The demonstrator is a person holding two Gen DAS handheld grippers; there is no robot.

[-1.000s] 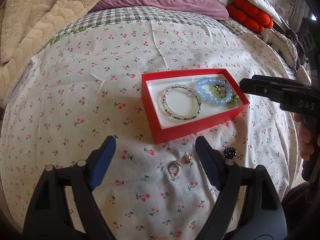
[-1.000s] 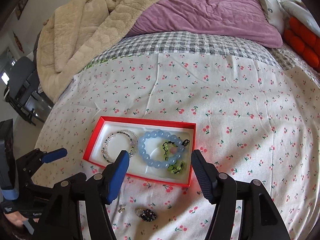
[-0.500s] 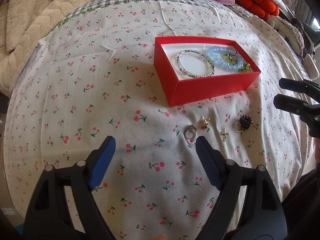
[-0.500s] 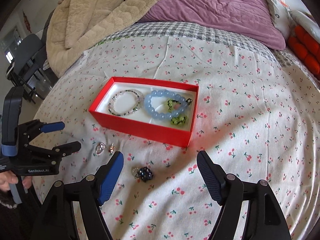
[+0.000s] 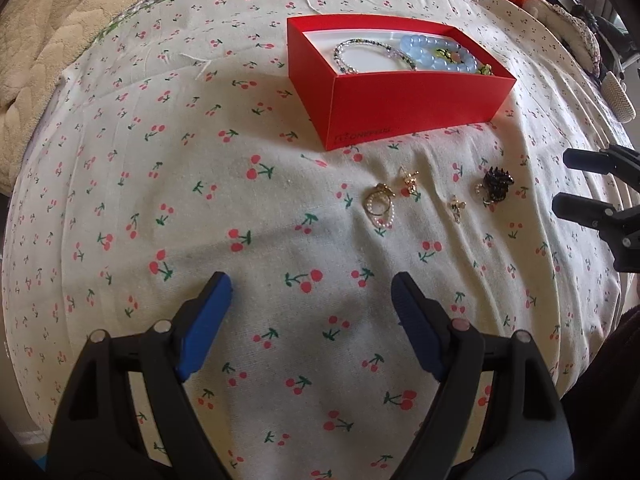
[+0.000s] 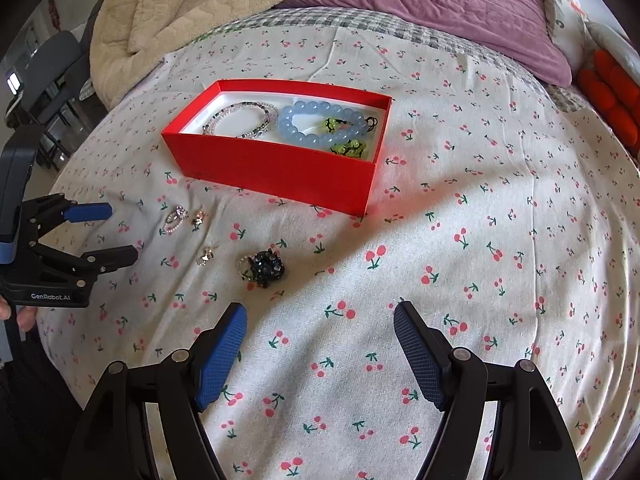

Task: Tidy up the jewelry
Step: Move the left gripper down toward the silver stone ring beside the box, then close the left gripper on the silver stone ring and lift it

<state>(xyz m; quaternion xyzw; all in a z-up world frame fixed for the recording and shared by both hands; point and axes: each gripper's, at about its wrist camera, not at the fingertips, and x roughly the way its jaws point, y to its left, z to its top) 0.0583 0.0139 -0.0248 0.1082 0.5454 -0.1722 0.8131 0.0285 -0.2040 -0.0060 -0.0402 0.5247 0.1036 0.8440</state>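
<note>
The left gripper (image 5: 308,300) points down at a bed, its blue-padded fingers (image 5: 204,320) spread wide with nothing between them, hovering over bare cloth. The right gripper (image 6: 318,334) is likewise spread and empty; its fingers (image 6: 222,356) have just been opening wider, and nothing lies between them. Both hang above a white bedsheet (image 6: 480,240) printed with small red cherries. Just beyond the right gripper lies a dark beaded ring (image 6: 264,266), and near it a small gold charm (image 6: 206,256). Further toward the left gripper rest a pearl-edged ring (image 5: 380,204) and a second gold charm (image 5: 409,180), close together but apart. All four small pieces lie loose on the sheet, outside the box. Behind them sits an open red box (image 6: 280,168) with a white lining. Inside it lie a thin multi-strand beaded bracelet (image 6: 244,118), a chunky pale blue bead bracelet (image 6: 316,122) and a yellow-green and black beaded piece (image 6: 348,146). At the head of the bed are a beige blanket (image 6: 180,4), a purple duvet (image 6: 440,4) and an orange cushion (image 6: 612,96).
</note>
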